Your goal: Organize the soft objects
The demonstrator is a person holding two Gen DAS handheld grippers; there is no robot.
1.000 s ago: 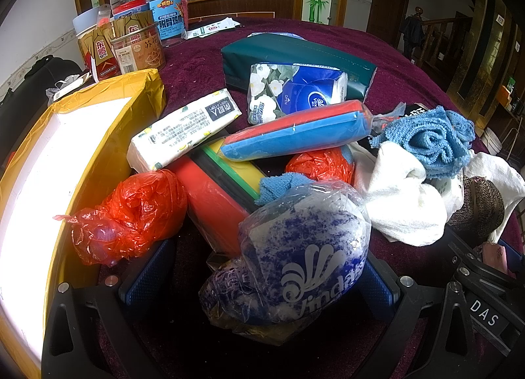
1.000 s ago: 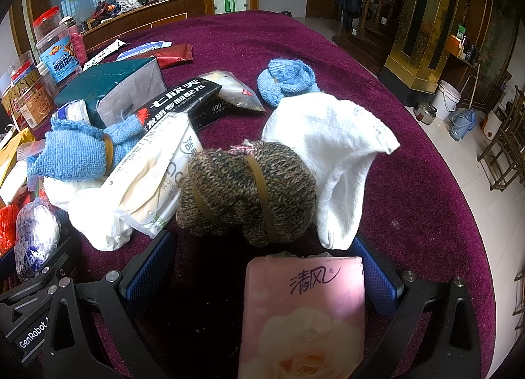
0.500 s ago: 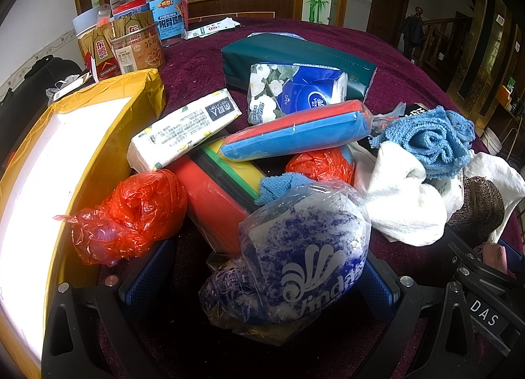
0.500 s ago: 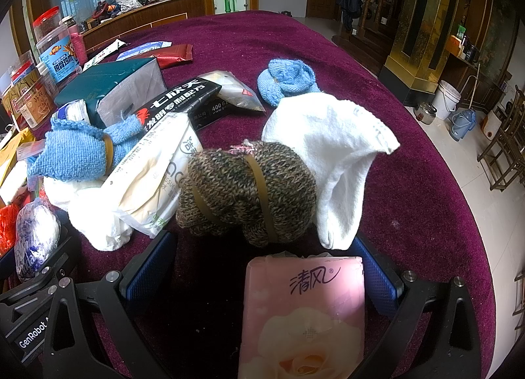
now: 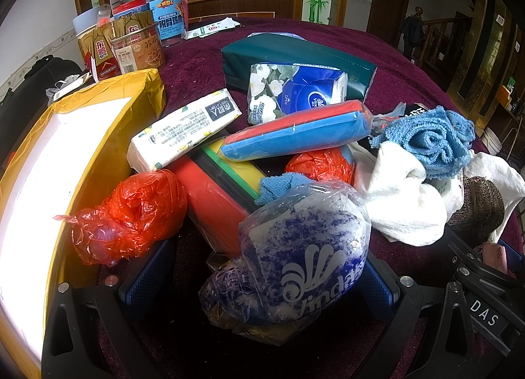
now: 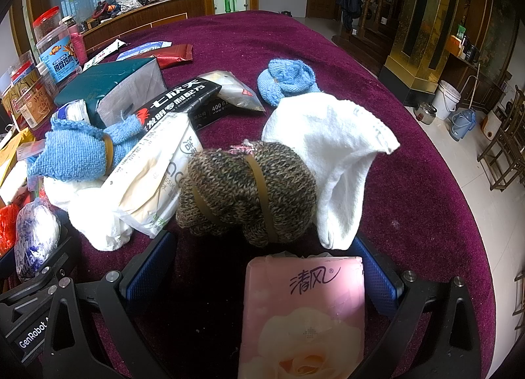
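The left gripper point(image 5: 262, 280) stands wide, its blue pads either side of a clear bag printed in blue and white point(image 5: 295, 261) without pressing it. Just beyond lie a crumpled red plastic bag point(image 5: 128, 215), a red, green and yellow sponge block point(image 5: 216, 188) and a white tissue pack point(image 5: 183, 129), beside a yellow-lined box point(image 5: 98, 136) at left. The right gripper point(image 6: 262, 267) is also wide; a pink tissue pack point(image 6: 305, 310) lies between its pads, apparently unclamped. Ahead sits a brown knitted roll bound with rubber bands point(image 6: 249, 192), touching a white cloth point(image 6: 331, 149) and a pale tissue pack point(image 6: 154, 175), all on the maroon tablecloth point(image 6: 410, 182)
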